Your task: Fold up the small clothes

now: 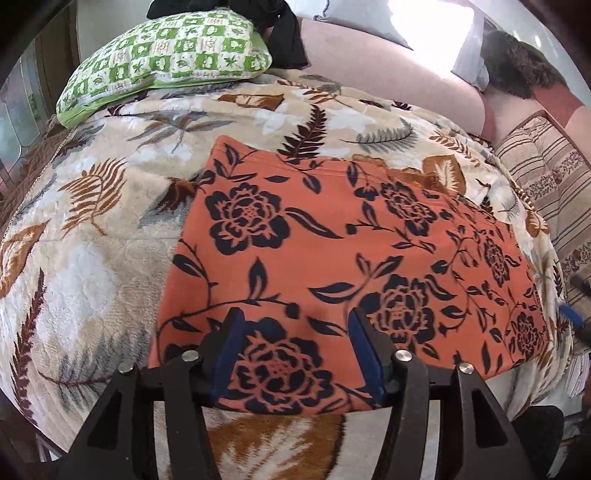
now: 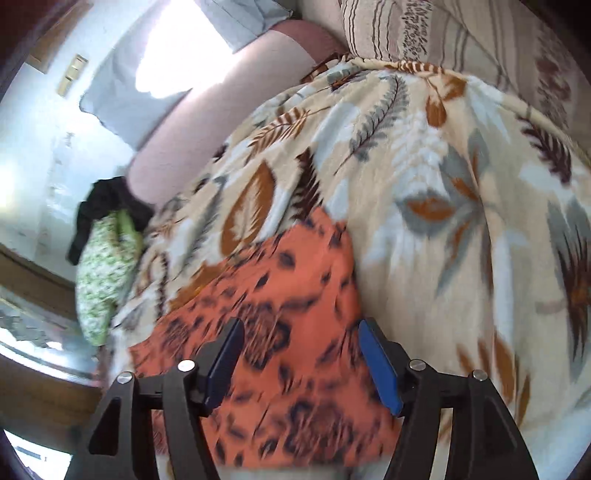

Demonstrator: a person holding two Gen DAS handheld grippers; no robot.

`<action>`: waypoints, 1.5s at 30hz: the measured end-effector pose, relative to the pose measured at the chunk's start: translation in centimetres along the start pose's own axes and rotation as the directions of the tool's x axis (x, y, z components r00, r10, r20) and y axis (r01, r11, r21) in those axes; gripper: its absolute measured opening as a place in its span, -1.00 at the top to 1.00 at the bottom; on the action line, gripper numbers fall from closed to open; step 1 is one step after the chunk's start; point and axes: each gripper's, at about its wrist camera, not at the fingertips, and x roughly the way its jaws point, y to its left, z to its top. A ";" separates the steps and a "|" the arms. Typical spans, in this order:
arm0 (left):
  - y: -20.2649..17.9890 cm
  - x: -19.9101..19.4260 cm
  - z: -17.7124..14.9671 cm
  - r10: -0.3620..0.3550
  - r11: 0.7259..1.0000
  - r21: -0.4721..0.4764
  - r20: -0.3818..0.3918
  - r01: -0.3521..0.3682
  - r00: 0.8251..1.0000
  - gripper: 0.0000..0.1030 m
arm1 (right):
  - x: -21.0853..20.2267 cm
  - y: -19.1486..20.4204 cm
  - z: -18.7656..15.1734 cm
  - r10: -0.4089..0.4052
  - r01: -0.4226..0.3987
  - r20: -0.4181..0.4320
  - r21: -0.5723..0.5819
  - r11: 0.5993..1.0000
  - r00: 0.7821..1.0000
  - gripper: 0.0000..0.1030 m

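An orange cloth with dark blue flowers (image 1: 332,240) lies flat on the leaf-patterned blanket (image 1: 92,229), folded into a rough rectangle. My left gripper (image 1: 295,317) hovers over its near edge, jaws apart, with nothing between the blue pads (image 1: 231,343). In the blurred right wrist view the same orange cloth (image 2: 280,295) fills the lower middle. My right gripper (image 2: 301,328) stands open above it, and its blue pads (image 2: 380,365) hold nothing. A blue tip of the right gripper (image 1: 570,314) shows at the far right edge of the left wrist view.
A green-and-white checked pillow (image 1: 166,59) lies at the back left with a black garment (image 1: 280,33) on it. A pink bolster (image 1: 388,81) runs along the back. A striped cushion (image 1: 546,184) sits at the right. The blanket's near edge drops away below the cloth.
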 end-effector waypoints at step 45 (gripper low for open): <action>-4.3 1.8 -0.9 0.109 0.993 0.051 0.006 -0.109 0.994 -0.17 | 4.7 -7.5 -5.8 0.123 -0.123 0.019 0.316 0.941 0.992 -0.05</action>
